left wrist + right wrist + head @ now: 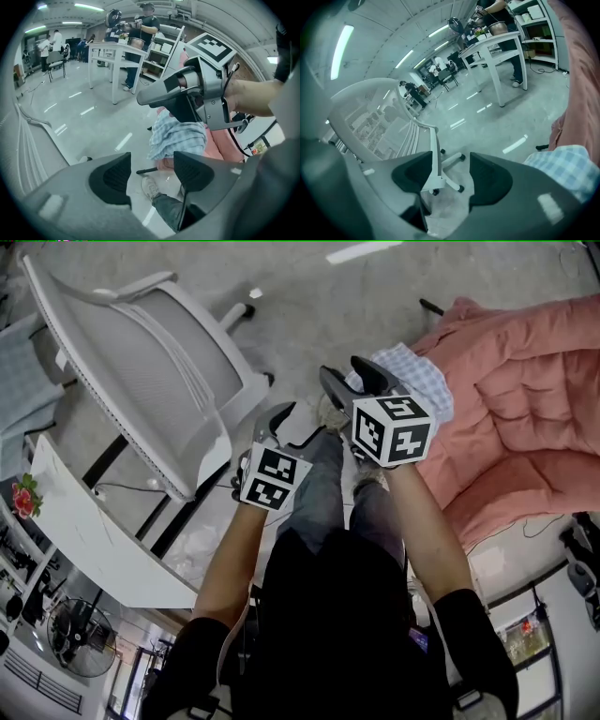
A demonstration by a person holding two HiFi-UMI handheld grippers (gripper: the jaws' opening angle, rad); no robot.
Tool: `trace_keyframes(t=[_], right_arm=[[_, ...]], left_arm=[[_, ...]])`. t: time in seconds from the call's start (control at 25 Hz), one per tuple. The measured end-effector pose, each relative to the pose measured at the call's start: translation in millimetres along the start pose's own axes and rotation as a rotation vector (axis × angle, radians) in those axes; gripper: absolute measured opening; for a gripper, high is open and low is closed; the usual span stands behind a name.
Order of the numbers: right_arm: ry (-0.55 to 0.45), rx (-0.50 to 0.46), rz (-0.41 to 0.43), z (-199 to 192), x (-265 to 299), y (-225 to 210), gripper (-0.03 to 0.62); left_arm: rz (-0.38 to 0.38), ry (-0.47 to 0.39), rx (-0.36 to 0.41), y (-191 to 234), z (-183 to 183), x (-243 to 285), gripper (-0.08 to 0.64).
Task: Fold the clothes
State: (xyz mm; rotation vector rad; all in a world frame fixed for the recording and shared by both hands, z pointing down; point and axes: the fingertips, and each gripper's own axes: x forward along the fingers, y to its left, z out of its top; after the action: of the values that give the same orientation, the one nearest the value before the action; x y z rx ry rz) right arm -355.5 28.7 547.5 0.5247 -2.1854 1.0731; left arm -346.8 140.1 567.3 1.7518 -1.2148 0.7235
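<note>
Left gripper [279, 420] and right gripper [349, 374] gape empty; the right half-hides a checked cloth [427, 379] on a pink quilt [525, 427].

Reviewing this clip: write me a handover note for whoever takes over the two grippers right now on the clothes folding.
Left gripper: jaws apart, nothing between them, held over the person's knees.
Right gripper: jaws apart, nothing between them, just short of the cloth.
Things: the blue checked cloth lies bunched on the near edge of the pink quilted cover. A white office chair stands to the left, not involved.
Done: no neat fold shows on the cloth.
Left: probably take the cloth by its edges, spread it flat, then fold it.
</note>
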Motion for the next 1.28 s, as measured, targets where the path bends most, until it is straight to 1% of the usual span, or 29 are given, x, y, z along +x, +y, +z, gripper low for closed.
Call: trace_keyframes(t=[0.16, 0.32, 0.44, 0.56, 0.64, 0.76, 0.88, 1.08, 1.16, 1.28], right_arm=[[-0.06, -0.014, 0.001, 2, -25, -7, 0.238], [-0.116, -0.023, -0.02, -1, -71, -28, 0.227], [-0.167, 0.011, -0.077, -5, -111, -56, 0.221], [-0.212, 0.086, -0.159, -16, -142, -93, 0.218], [-0.23, 0.142, -0.204, -30, -158, -116, 0.215], [-0.246, 0.222, -0.266, -60, -178, -146, 0.209], [-0.249, 0.288, -0.306, -97, -191, -170, 0.201], [-0.244, 0.416, -0.319, -157, -202, -192, 0.195], [-0.252, 0.439, -0.311, -170, -200, -195, 0.192], [-0.273, 0.481, -0.272, -184, -192, -201, 0.192]], left_arm=[[-0.03, -0.012, 0.043, -11, 10, 9, 0.298], [-0.071, -0.019, 0.096, -40, 29, 21, 0.298], [-0.117, -0.026, 0.153, -65, 47, 26, 0.298], [-0.161, -0.02, 0.237, -86, 62, 32, 0.298], [-0.182, -0.007, 0.286, -99, 67, 38, 0.298], [-0.214, 0.008, 0.348, -120, 70, 46, 0.291], [-0.221, 0.014, 0.406, -139, 74, 52, 0.291], [-0.244, 0.046, 0.483, -174, 69, 65, 0.291], [-0.242, 0.065, 0.512, -182, 64, 71, 0.291], [-0.227, 0.083, 0.551, -191, 58, 76, 0.291]])
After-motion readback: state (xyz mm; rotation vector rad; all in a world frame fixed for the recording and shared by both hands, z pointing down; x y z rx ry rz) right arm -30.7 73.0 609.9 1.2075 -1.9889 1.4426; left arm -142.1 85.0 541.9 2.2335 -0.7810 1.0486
